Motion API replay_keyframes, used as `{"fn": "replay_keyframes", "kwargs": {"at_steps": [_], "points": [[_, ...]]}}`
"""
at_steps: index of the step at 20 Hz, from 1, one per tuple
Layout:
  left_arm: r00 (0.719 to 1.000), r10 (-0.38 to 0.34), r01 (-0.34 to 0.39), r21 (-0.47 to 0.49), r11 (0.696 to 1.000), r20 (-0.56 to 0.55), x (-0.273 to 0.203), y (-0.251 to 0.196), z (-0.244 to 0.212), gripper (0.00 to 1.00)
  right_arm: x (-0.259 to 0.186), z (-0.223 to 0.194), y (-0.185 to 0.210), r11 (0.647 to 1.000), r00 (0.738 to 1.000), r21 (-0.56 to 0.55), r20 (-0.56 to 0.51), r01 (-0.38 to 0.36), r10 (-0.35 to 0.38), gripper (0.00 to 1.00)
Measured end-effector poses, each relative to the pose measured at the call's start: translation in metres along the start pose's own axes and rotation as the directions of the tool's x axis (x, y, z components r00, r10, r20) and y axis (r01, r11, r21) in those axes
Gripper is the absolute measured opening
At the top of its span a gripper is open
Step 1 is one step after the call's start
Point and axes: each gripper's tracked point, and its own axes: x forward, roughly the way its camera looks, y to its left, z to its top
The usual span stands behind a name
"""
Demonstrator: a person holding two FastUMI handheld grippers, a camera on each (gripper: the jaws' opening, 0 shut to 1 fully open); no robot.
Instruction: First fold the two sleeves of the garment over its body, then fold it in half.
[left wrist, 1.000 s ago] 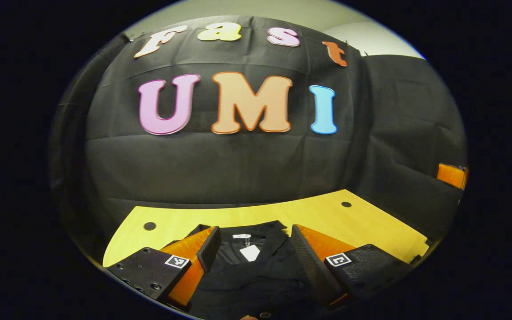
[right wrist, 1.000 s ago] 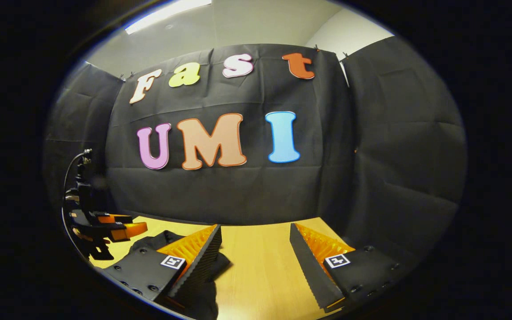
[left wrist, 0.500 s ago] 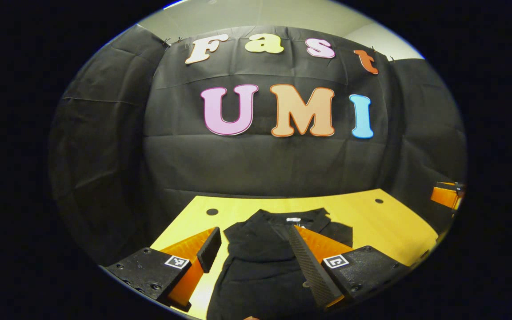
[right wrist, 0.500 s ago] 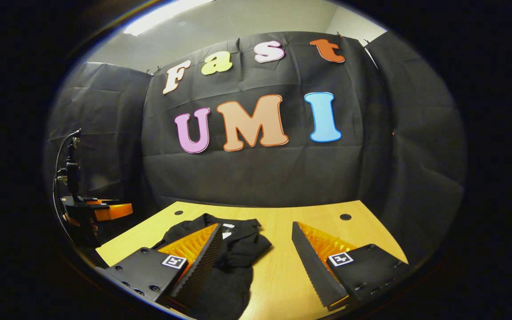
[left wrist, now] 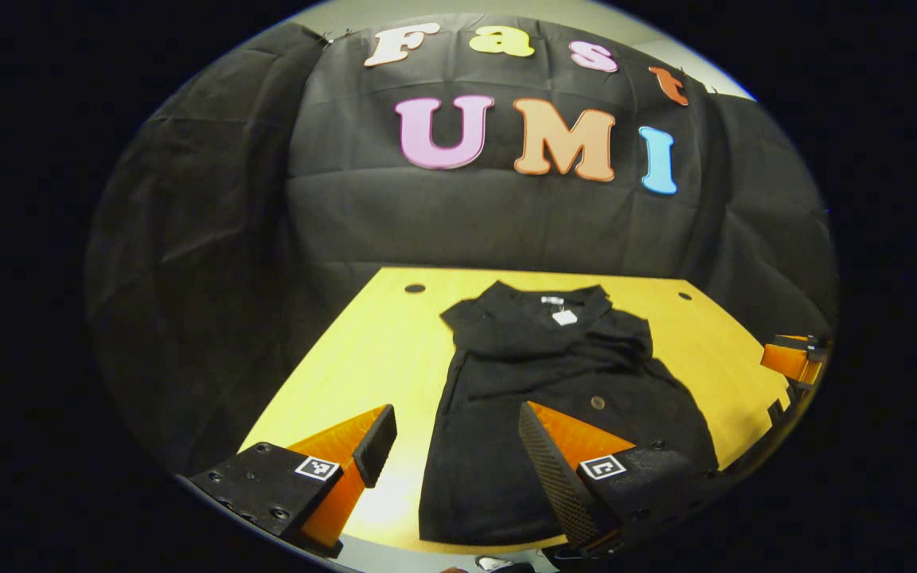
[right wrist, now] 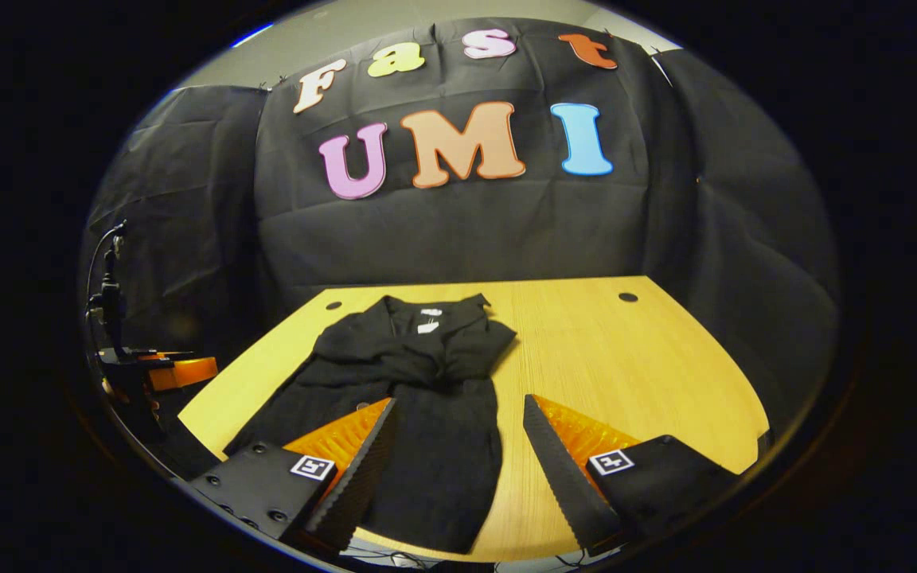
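Both grippers have pulled up and back within the last second, so the whole black garment [left wrist: 554,398] now shows, lying along the table [right wrist: 634,358] from its far edge to its near edge, collar away. The left gripper [left wrist: 450,450] and right gripper [right wrist: 458,454] hang above it with fingers spread and empty. Both sleeves look already folded in, so judging by that, the half-fold comes next.

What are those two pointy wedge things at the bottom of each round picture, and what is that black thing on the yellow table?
The wedges are the two fingers of a grabbing tool that a person holds, one tool in each hand. A little camera rides on each tool, so each picture looks out over its own fingers. The left gripper and the right gripper are both open and hold nothing. On the wooden table lies a black garment, collar toward the black cloth wall, with its sleeves looking already folded over its body. It has not yet been folded in half. At the left edge of the right gripper view you can see the other tool.
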Motion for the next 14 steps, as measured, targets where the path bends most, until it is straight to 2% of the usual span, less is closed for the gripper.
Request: {"fn": "replay_keyframes", "kwargs": {"at_steps": [3, 5, 6, 7, 8, 10, 13, 14], "points": [[0.995, -0.002, 0.002, -0.006, 1.000, -0.099, -0.004, 0.007, -0.047, 0.94, 0.002, -0.044, 0.004, 1.000, 0.996, -0.004, -0.086, 0.019, -0.019, 0.96], [0.986, -0.014, 0.012, -0.012, 1.000, -0.165, -0.007, 0.008, -0.076, 0.94, 0.002, -0.075, 0.003, 1.000, 0.987, -0.003, -0.159, 0.030, -0.030, 1.00], [0.982, -0.020, 0.017, -0.016, 1.000, -0.189, -0.007, 0.008, -0.088, 0.95, 0.004, -0.086, 0.004, 0.999, 0.982, 0.003, -0.186, 0.035, -0.034, 0.97], [0.979, -0.022, 0.019, -0.019, 1.000, -0.205, -0.008, 0.010, -0.097, 0.95, 0.003, -0.097, 0.003, 0.999, 0.977, 0.007, -0.209, 0.042, -0.039, 1.00], [0.975, -0.024, 0.020, -0.022, 1.000, -0.221, -0.008, 0.011, -0.107, 0.95, 0.003, -0.107, 0.002, 0.999, 0.973, 0.010, -0.228, 0.048, -0.044, 0.97], [0.968, -0.021, 0.012, -0.035, 0.999, -0.252, -0.008, 0.014, -0.126, 0.95, 0.006, -0.126, 0.003, 0.998, 0.962, 0.011, -0.269, 0.058, -0.052, 1.00], [0.952, -0.010, -0.004, -0.047, 0.999, -0.304, -0.007, 0.017, -0.147, 0.95, 0.014, -0.143, 0.007, 0.998, 0.948, -0.001, -0.314, 0.063, -0.060, 0.97], [0.957, -0.004, -0.004, -0.026, 1.000, -0.291, -0.004, 0.019, -0.147, 0.96, 0.018, -0.148, 0.007, 0.997, 0.941, -0.016, -0.330, 0.069, -0.071, 0.97]]}}
